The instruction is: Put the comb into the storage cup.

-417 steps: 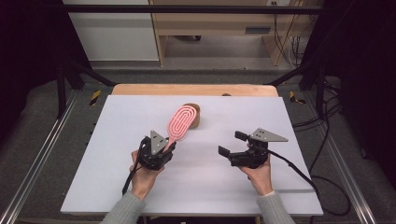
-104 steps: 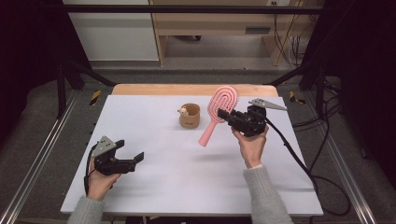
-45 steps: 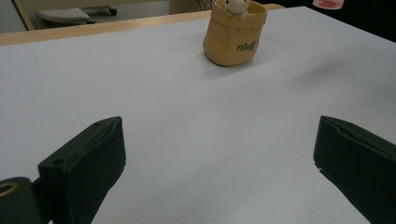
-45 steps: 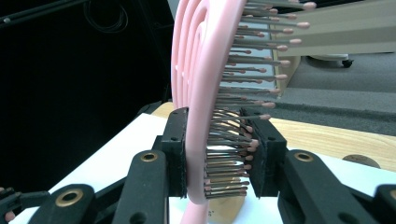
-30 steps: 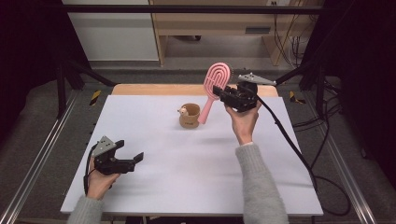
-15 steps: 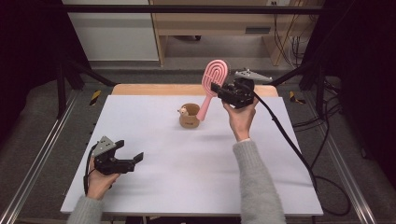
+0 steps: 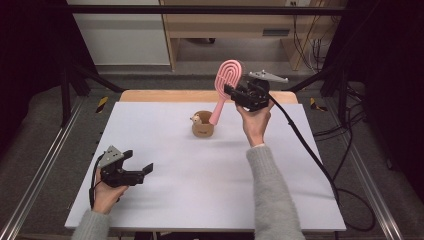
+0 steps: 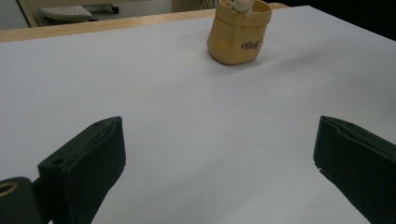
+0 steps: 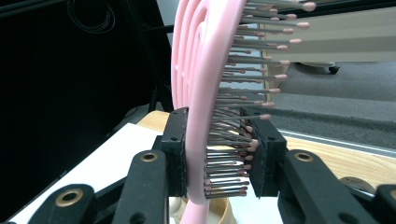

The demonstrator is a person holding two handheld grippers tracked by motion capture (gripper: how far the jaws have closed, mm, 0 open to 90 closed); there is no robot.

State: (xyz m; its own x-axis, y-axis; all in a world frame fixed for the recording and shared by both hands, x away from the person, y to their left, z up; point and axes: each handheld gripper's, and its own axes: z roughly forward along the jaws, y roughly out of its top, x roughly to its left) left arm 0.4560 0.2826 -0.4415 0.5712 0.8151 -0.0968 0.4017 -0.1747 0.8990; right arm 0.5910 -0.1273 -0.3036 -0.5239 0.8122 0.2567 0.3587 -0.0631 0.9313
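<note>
A pink hairbrush (image 7: pixel 226 85) stands nearly upright above the back of the table, its handle end reaching down into a small tan pot (image 7: pixel 202 126) with a little animal figure on its rim. My right gripper (image 7: pixel 233 92) is shut on the hairbrush (image 9: pixel 201 93), one pad on its back and the other against the bristles. At the front left, my left gripper (image 7: pixel 141 171) rests low over the white table (image 7: pixel 210 190), open with nothing between its fingers. From there the tan pot (image 8: pixel 239 32) sits far ahead.
A wooden strip (image 7: pixel 150 95) runs along the table's far edge. Metal rails (image 7: pixel 45 160) flank the table on both sides. A black cable (image 7: pixel 320 165) trails from the right gripper over the table's right side. Floor and a wooden bench lie beyond.
The right gripper has carried the hairbrush left and slightly down, bringing its handle end into the tan pot. The left gripper has stayed where it was.
</note>
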